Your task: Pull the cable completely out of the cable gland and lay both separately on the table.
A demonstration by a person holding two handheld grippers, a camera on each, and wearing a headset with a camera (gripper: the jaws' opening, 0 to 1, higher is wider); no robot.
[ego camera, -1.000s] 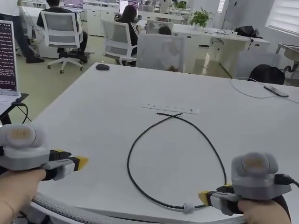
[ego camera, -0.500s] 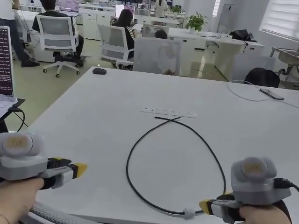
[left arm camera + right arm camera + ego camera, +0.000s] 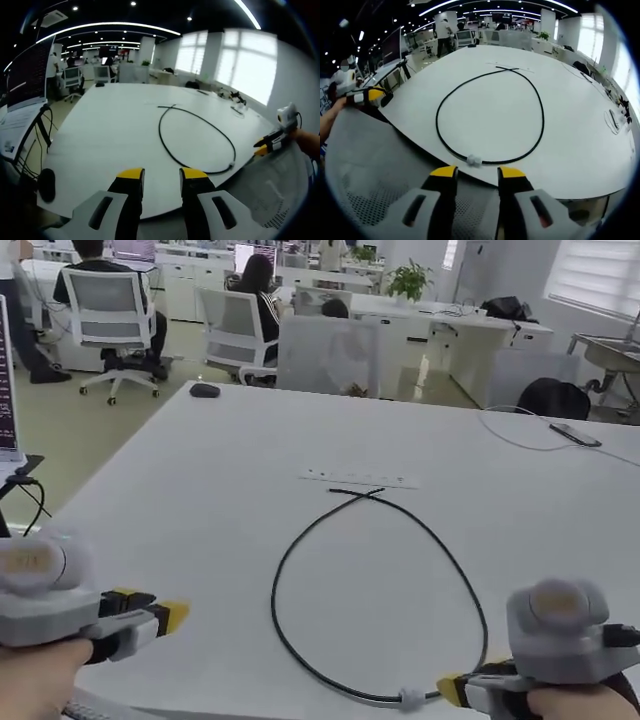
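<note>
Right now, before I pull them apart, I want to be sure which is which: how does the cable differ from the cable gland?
The cable is black; the cable gland is whitish. The cable is long and thin, lying in a loop; the cable gland is a short stub threaded on it near the table's near edge. Both rest on the table, joined.

One white table (image 3: 200,470) carries one black cable (image 3: 274,590) with one white cable gland (image 3: 410,699) on it, one white strip (image 3: 360,479), one dark computer mouse (image 3: 204,390) and one phone (image 3: 575,435). There are two grippers, the left gripper (image 3: 170,615) and the right gripper (image 3: 450,690). Behind stand two white office chairs (image 3: 108,305) and one potted plant (image 3: 408,280).
</note>
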